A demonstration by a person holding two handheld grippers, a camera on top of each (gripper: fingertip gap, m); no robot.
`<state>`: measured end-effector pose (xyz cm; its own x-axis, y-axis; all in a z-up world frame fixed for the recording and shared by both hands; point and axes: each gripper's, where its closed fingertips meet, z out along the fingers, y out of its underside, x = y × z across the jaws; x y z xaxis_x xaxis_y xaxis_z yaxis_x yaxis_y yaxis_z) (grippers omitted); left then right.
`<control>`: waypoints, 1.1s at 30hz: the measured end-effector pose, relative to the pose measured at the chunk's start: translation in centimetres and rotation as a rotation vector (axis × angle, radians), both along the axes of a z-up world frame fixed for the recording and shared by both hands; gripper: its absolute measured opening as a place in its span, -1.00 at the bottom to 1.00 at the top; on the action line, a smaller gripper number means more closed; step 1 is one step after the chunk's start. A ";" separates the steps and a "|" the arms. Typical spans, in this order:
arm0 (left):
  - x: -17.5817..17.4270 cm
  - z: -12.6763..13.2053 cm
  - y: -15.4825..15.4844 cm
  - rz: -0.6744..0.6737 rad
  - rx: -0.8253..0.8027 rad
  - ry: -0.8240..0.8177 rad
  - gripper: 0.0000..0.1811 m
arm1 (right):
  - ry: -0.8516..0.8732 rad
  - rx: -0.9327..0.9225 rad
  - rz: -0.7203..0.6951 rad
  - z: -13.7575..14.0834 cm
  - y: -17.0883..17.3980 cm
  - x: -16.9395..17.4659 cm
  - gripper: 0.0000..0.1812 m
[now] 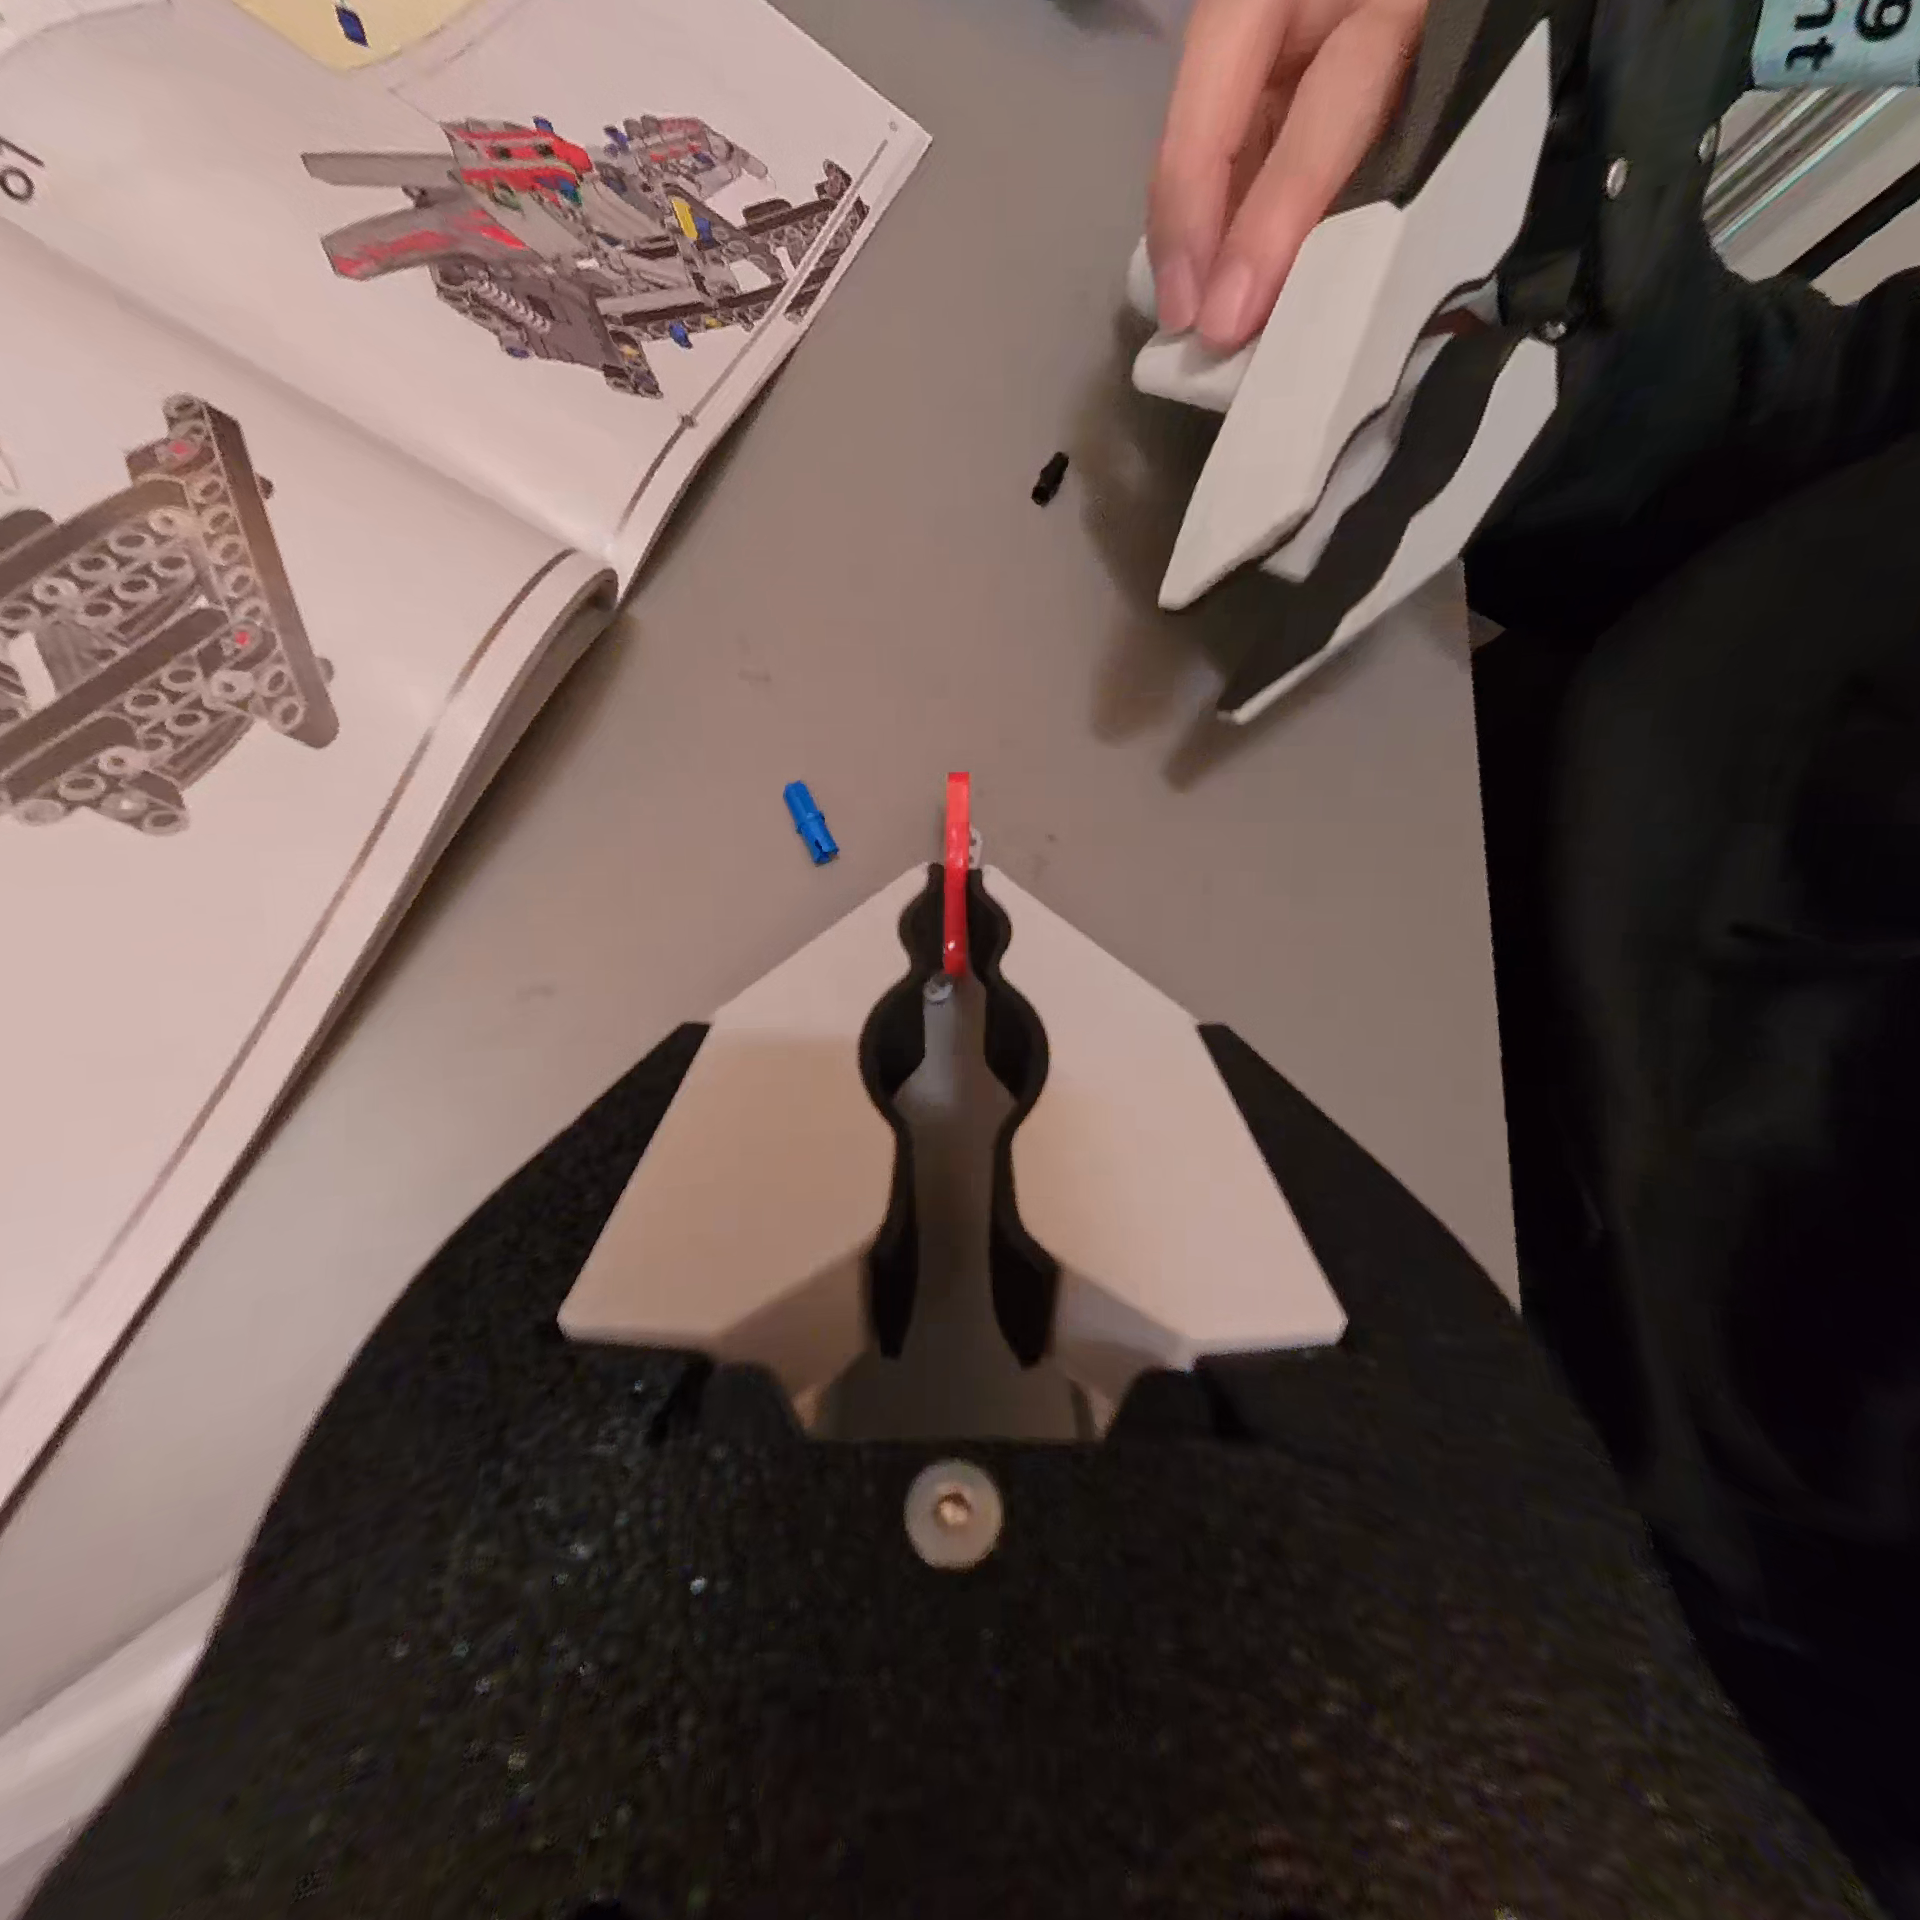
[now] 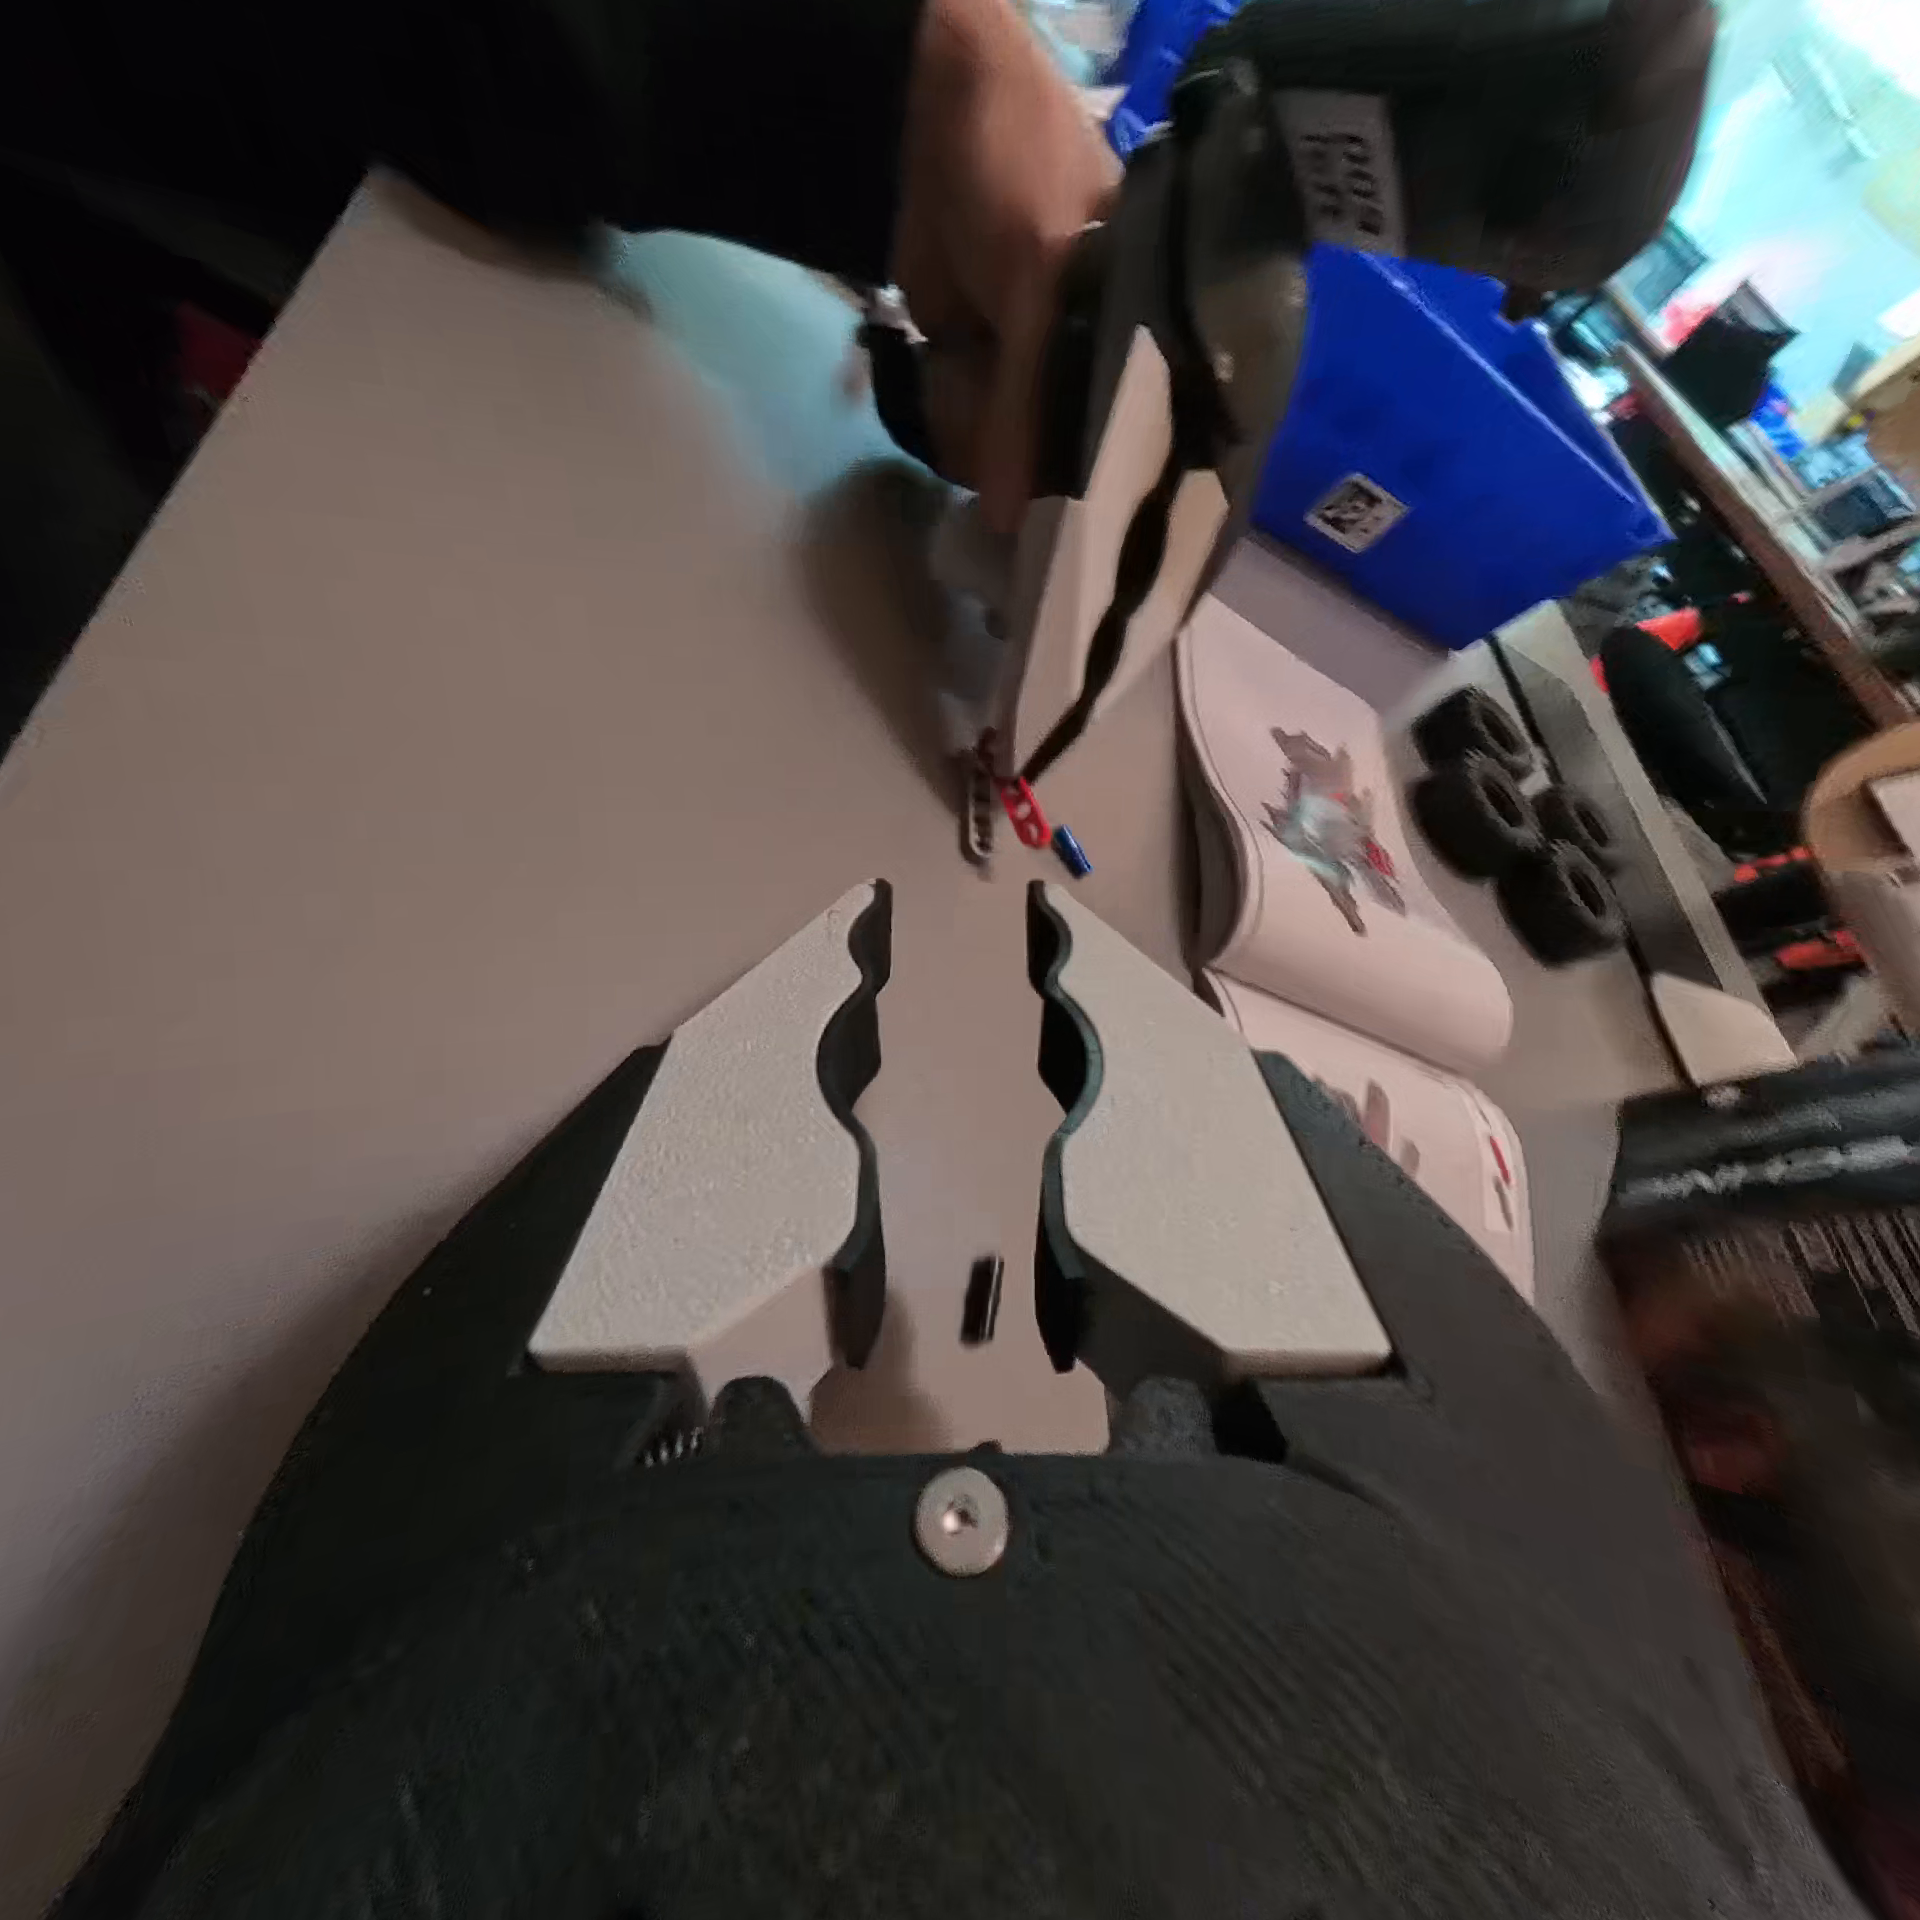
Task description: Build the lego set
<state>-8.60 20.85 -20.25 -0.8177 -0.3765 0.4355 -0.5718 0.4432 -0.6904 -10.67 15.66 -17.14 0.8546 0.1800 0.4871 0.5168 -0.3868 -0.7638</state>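
My left gripper [image 1: 956,878] is shut on a thin red lego beam [image 1: 956,831], held edge-on with its tip on or just above the grey table [image 1: 935,644]. In the right wrist view the left gripper [image 2: 1023,777] points down at the red beam [image 2: 1023,823], with a grey beam [image 2: 977,826] right beside it. A blue pin [image 1: 810,823] lies just left of the red beam and also shows in the right wrist view [image 2: 1070,850]. My right gripper [image 2: 958,899] is open and empty above a black pin [image 2: 982,1299]; the pin also shows in the left wrist view [image 1: 1050,478], near the right gripper [image 1: 1210,655].
An open instruction booklet [image 1: 312,520] covers the table's left side; in the right wrist view the booklet [image 2: 1340,862] is at the right. A blue bin [image 2: 1434,457] and several black tyres [image 2: 1507,821] stand beyond it. A hand [image 1: 1236,208] grips the right gripper. The tips of one gripper are about 7 cm away from the tips of the other. It is some 8 cm from my right tips to the black pin [image 2: 982,1299]. It is also in sight in the left wrist view [image 1: 1065,471].
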 end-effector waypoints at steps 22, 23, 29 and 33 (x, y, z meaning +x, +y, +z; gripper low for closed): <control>-1.3 1.3 -0.2 -0.037 -0.144 0.149 -0.99 | -0.197 -0.148 0.169 -2.6 5.2 1.8 -0.94; -1.1 1.3 -0.2 -0.032 -0.147 0.140 -0.99 | -0.185 -0.140 0.170 -2.6 5.1 1.7 -0.94; 1.2 1.5 0.3 0.022 -0.078 -0.134 -0.90 | -0.082 -0.116 0.086 -2.2 5.0 2.6 -0.96; 1.8 1.8 1.1 -0.013 0.044 -0.410 -0.76 | 0.094 -0.110 -0.002 -2.3 5.0 3.4 -0.97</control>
